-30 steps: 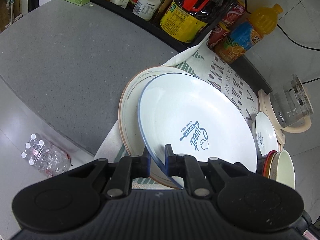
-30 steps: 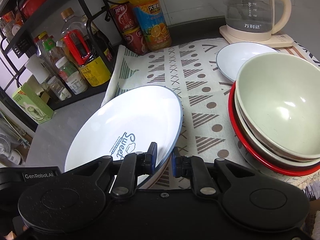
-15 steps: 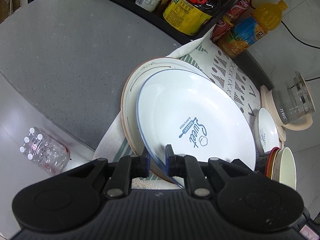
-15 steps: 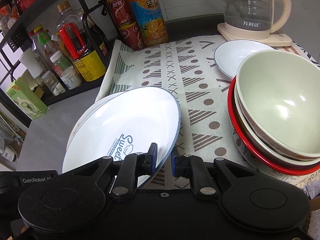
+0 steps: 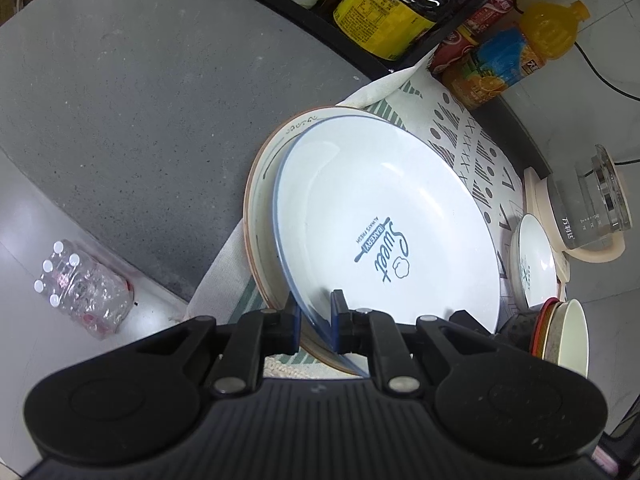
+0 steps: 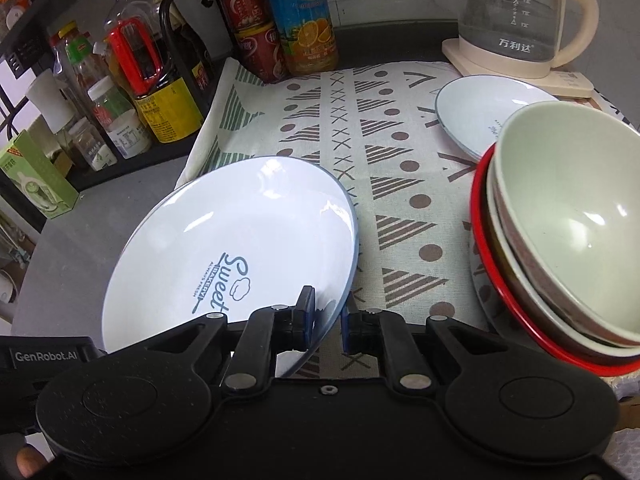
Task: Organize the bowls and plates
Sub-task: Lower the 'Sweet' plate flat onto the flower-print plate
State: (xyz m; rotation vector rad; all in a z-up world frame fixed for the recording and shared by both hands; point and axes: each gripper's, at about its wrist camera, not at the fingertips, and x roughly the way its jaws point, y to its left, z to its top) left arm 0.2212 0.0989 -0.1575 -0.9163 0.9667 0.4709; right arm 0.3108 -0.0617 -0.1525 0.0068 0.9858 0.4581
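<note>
A white blue-rimmed "Sweet Bakery" plate is held by both grippers at opposite rims. My left gripper is shut on its near rim. My right gripper has its jaws around the other rim with a small gap on the right side. Below it lies a larger brown-rimmed plate on the patterned cloth. A stack of bowls with a pale green one on top sits at the right. A small white plate lies by the kettle.
A glass kettle on a cream base stands at the back right. Juice bottle, red cans and a rack of sauce bottles line the back left. Grey counter stretches left; a water-bottle pack lies on the floor.
The Sweet plate has come down over the larger brown-rimmed plate, nearly centred on it. The right gripper's jaws have opened slightly around the rim.
</note>
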